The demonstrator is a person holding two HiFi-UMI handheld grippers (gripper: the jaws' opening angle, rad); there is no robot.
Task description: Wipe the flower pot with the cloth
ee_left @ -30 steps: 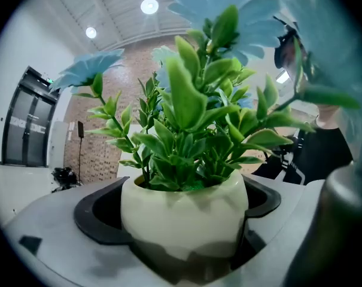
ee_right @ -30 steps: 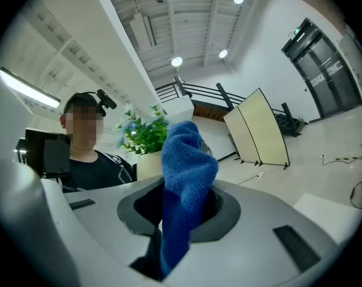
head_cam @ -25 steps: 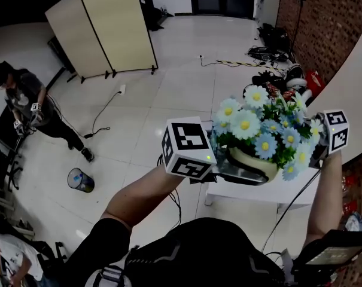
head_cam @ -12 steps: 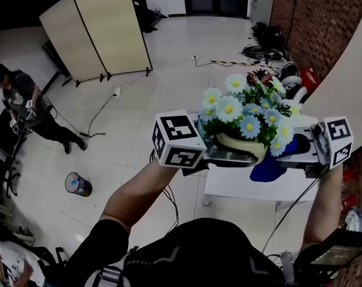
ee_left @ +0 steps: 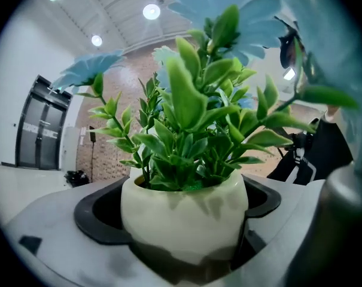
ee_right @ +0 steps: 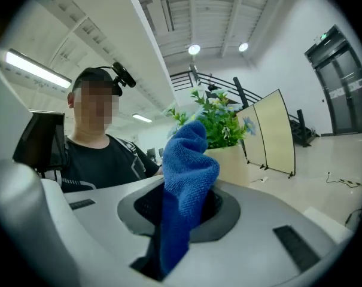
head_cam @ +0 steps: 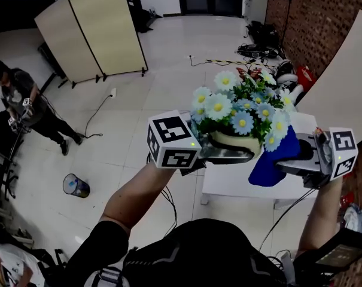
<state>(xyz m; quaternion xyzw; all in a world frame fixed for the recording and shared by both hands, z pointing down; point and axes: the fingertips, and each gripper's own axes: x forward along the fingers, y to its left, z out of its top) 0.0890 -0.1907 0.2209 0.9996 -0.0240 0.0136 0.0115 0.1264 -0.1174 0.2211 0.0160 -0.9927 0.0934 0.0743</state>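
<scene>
A cream flower pot (head_cam: 236, 142) with white and blue daisies (head_cam: 240, 103) is held up in the air above the white table. My left gripper (head_cam: 225, 154) is shut on the pot; the left gripper view shows the pot (ee_left: 183, 214) filling the jaws under green leaves (ee_left: 192, 124). My right gripper (head_cam: 291, 160) is shut on a blue cloth (head_cam: 276, 160), which hangs against the pot's right side. In the right gripper view the blue cloth (ee_right: 183, 190) stands up between the jaws, with the plant (ee_right: 213, 121) and pot (ee_right: 231, 166) just beyond it.
A white table (head_cam: 240, 181) lies below the pot. Folding screen panels (head_cam: 97, 28) stand at the back left, a person (head_cam: 22, 103) at the far left, a small bin (head_cam: 76, 185) on the floor. Cables and gear (head_cam: 264, 37) lie by the brick wall (head_cam: 324, 17).
The pot has moved left and slightly down in the view with my left gripper. My right gripper has drawn down and right, and the blue cloth has come into view against the pot's right side.
</scene>
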